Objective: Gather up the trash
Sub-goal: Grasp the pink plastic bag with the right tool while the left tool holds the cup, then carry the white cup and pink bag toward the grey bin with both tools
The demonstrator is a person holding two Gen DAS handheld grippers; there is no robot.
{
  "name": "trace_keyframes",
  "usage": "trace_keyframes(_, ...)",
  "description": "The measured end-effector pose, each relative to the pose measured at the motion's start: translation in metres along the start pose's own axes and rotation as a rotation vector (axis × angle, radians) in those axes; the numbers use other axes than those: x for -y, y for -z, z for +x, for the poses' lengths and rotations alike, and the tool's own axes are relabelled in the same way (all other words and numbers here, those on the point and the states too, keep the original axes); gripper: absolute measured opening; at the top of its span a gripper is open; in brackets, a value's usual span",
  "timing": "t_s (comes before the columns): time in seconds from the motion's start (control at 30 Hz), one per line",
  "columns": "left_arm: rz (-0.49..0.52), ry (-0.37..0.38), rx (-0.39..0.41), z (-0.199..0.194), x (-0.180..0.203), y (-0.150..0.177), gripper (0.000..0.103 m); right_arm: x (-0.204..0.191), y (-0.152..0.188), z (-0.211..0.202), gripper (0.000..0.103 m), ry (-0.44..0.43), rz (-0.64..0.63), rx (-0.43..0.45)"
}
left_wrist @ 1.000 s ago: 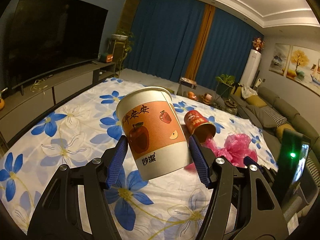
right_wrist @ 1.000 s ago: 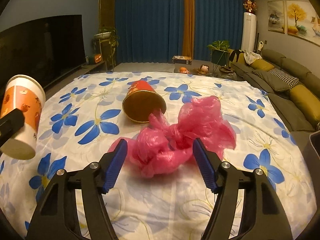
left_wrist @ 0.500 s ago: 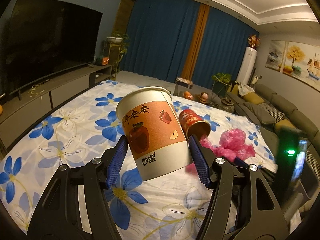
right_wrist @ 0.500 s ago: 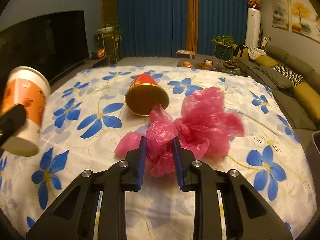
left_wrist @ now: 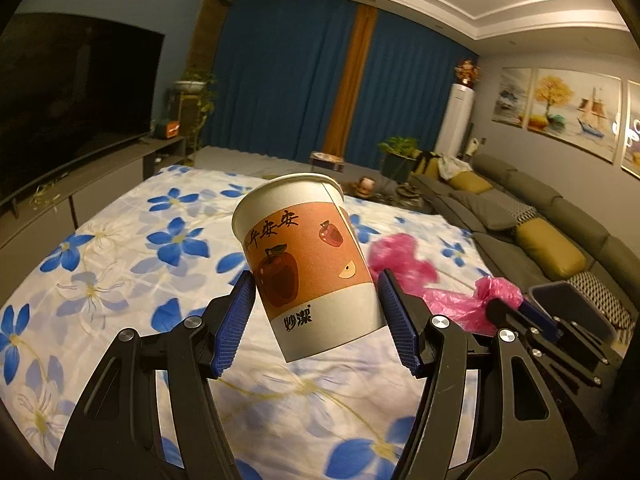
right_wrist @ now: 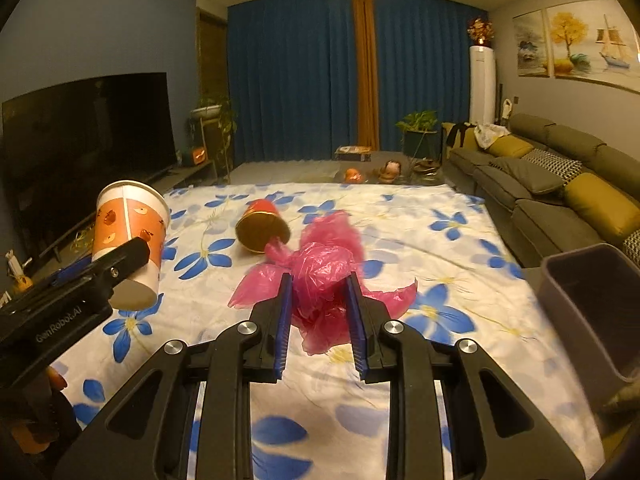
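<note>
Gripping a paper cup (left_wrist: 305,264) at frame centre, the left hand-held gripper (left_wrist: 316,322) holds it clear of the floral bed (left_wrist: 120,256). Right view: the right hand-held gripper (right_wrist: 318,320) pinches a pink plastic bag (right_wrist: 320,268) mid-frame; the grey bin (right_wrist: 592,312) at right edge likely comes next.

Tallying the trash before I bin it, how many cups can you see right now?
2. One paper cup with apple print is held in the left gripper above the floral cloth; one red cup lies on its side on the cloth beside the pink bag. More may be hidden.
</note>
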State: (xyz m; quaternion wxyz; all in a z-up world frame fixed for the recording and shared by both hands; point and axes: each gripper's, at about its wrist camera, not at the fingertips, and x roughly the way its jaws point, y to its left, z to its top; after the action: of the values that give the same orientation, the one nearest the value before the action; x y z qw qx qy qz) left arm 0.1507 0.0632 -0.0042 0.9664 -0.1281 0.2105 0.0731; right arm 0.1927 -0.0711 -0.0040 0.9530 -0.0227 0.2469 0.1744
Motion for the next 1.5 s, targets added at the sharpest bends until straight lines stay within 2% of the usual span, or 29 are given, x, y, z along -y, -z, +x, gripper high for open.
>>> trace_keyframes(0.2,0.04,0.047,-0.006,-0.016,0.03,0.009,0.062,0.023,0.008,-0.032,0.027,0.039,0.024,0.025)
trace_keyframes(0.53,0.083,0.116,-0.019,-0.026,0.065,0.019,0.062,0.055,0.015,-0.063,0.027,0.091,0.06,0.05)
trace_keyframes(1.5,0.189,0.26,-0.061,-0.02,0.132,0.041,0.062,0.121,0.028,-0.09,0.027,0.189,0.145,0.079)
